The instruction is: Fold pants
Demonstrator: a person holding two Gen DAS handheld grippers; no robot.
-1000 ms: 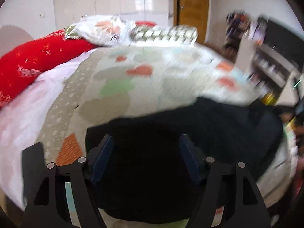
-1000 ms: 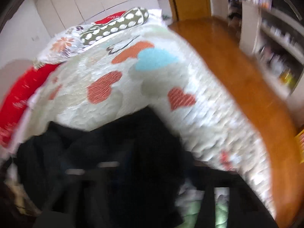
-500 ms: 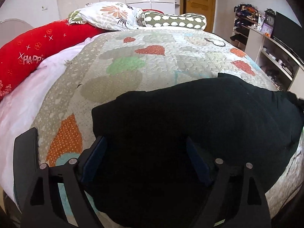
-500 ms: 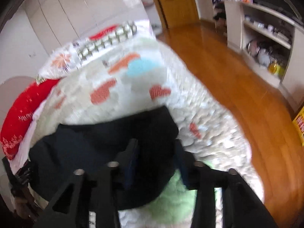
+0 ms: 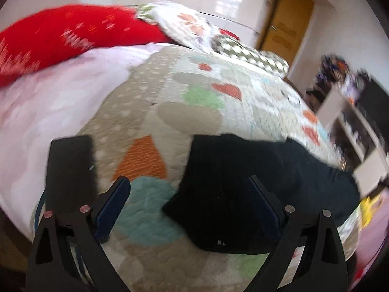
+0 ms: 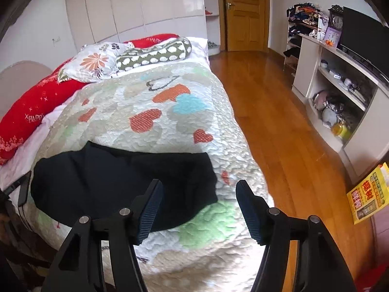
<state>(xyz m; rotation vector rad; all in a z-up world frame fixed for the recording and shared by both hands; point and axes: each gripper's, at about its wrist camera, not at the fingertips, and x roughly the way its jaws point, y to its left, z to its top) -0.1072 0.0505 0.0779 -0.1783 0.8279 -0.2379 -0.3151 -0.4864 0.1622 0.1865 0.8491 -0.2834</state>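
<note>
The left tongs (image 5: 188, 202) stand wide, their jaws having just been opening, with nothing gripped; between them lie quilt and the near left edge of the black pants (image 5: 255, 185). The right tongs (image 6: 198, 209) are also parted, jaws just opened, holding nothing, the pants' right end showing past the left jaw. The pants lie folded across the near end of the quilt (image 6: 158, 112) on the bed, clear of both tongs.

The left wrist view is smeared by motion, so the red pillow (image 5: 63, 36) and the shelves at right are hard to read, and a black flat piece (image 5: 69, 168) at left is unclear. The right wrist view is sharp: it shows the wooden floor (image 6: 272, 112), the door (image 6: 245, 12), a clock (image 6: 336, 20) and a dark screen (image 6: 362, 34), and the pants whole except the lower edge behind the jaw.
</note>
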